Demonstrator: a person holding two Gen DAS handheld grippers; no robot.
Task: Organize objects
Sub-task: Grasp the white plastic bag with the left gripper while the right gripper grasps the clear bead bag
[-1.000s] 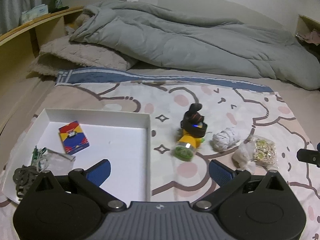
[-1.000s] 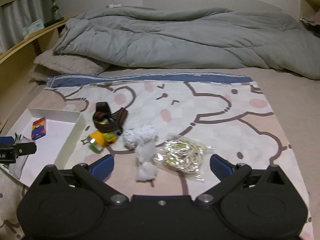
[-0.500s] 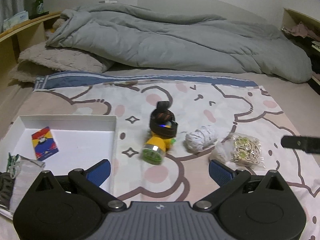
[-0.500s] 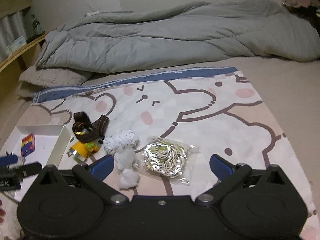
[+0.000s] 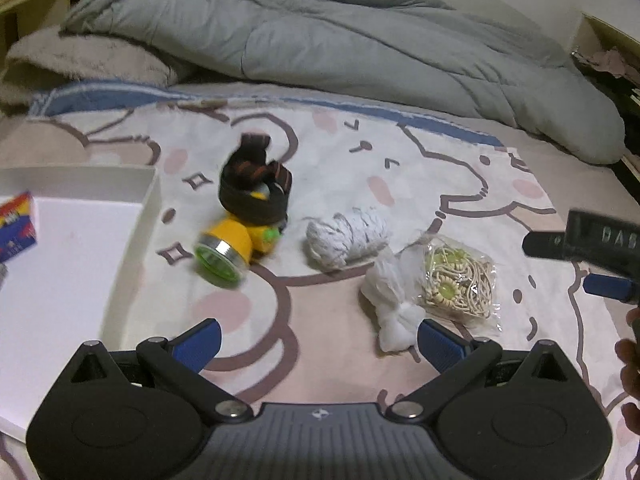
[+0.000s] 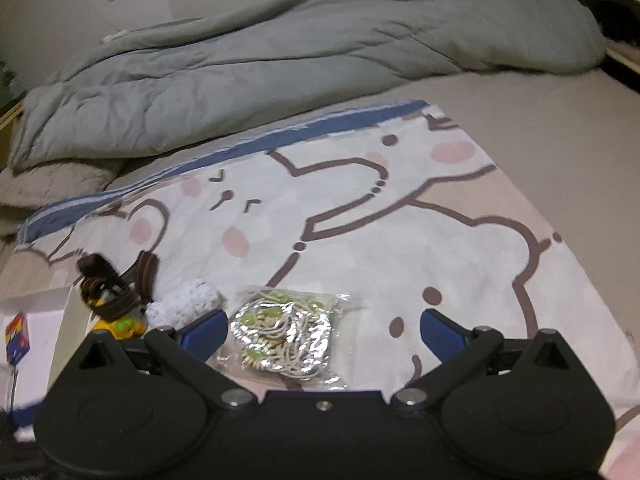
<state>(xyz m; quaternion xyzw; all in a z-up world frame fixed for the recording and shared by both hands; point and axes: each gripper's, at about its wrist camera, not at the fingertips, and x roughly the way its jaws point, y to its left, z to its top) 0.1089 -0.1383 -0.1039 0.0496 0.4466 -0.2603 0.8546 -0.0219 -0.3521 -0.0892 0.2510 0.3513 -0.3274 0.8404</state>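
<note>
Now both tongs hang spread above the cartoon-print blanket (image 5: 344, 168), pinching nothing. Ahead of the left gripper (image 5: 316, 338) and slightly to its left lies the yellow headlamp (image 5: 236, 240) with its dark strap, just beside the white box lid (image 5: 132, 248), which holds a colourful card box (image 5: 16, 224) at the far left. Right of the headlamp sit a white yarn ball (image 5: 344, 236) and a knotted white cloth (image 5: 390, 304). Between the right gripper (image 6: 324, 330) fingers lies the clear bag of beaded cord (image 6: 286, 334), nearer the left finger.
</note>
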